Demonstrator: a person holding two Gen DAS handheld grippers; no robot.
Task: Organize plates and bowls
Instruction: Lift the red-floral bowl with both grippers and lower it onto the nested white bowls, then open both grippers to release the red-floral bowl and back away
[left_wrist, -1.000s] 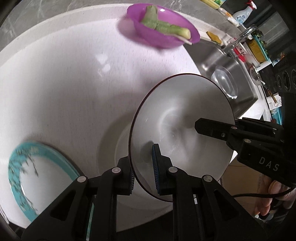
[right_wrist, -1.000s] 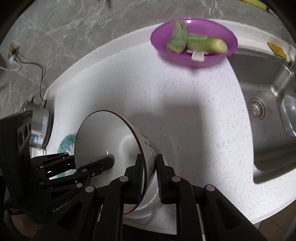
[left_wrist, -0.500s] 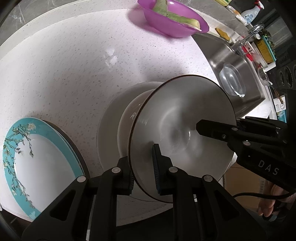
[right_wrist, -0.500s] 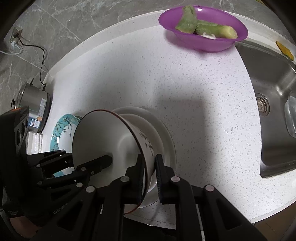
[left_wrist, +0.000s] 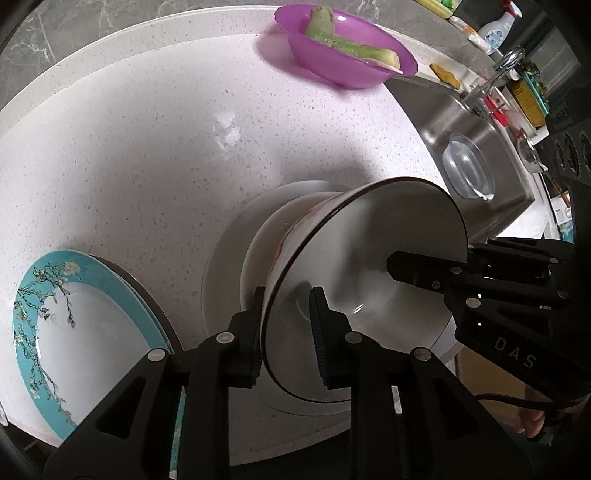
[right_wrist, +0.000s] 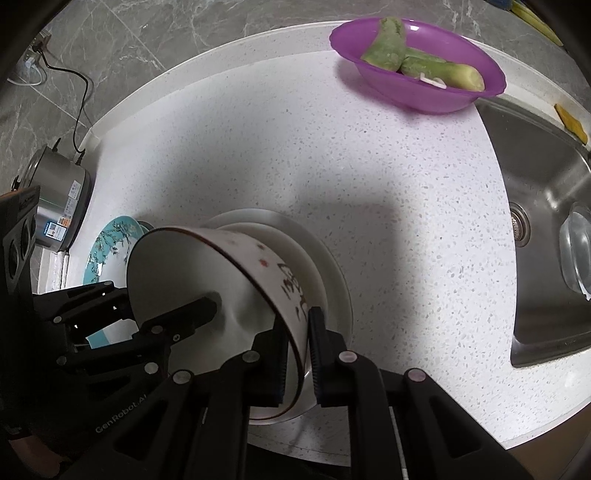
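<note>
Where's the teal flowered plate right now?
In the left wrist view the teal flowered plate lies on the countertop at lower left, left of the white plate under the held bowl.

The speckled white counter carries a purple bowl at one o'clock, white plate centre, teal plate at nine.

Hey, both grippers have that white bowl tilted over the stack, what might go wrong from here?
1. The left gripper has just been opening; its inner pad now stands off the white bowl, so the right gripper may carry the tilted bowl alone and let it slip.
2. Dropped askew, it could knock the white bowl below or the plate.
</note>
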